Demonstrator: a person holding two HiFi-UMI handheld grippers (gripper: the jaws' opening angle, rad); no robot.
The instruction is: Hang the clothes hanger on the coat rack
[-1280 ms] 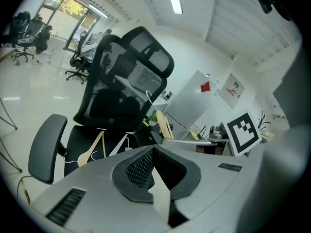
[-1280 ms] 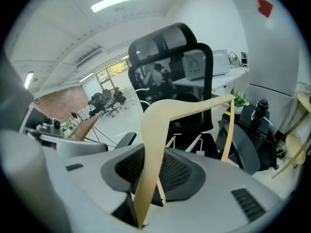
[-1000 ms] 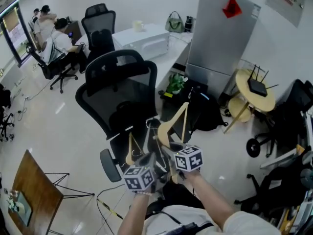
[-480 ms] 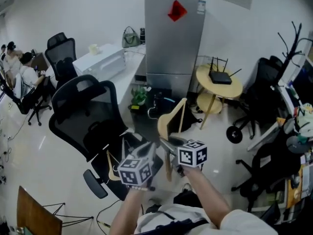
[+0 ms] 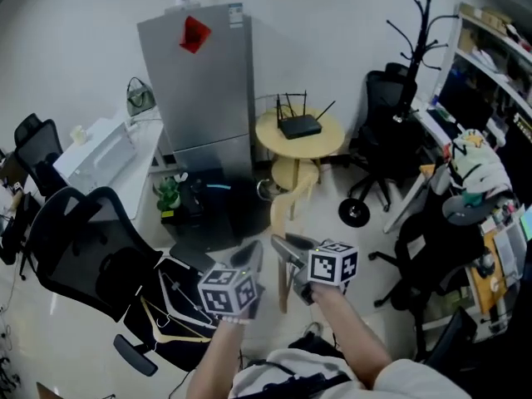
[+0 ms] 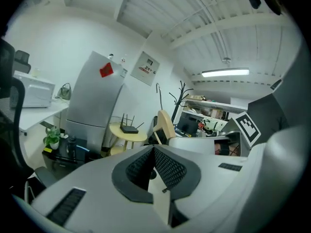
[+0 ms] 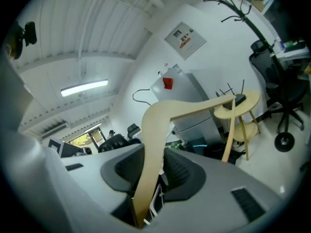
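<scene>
coat rack (image 5: 422,36): foot hidden, likely behind chair (image 5: 384,110) | clothes hanger (image 7: 153,140): lower end hidden

Clothes hanger (image 7: 155,125) swung rightward, coat rack (image 5: 415,25) now in view top right

head: high, steeply down | gripper views: close, along own jaws | all share fridge (image 5: 199,90)

You work in bright, even light from a ceiling tube (image 6: 225,73); edges bend fisheye-style, corners go black.
</scene>
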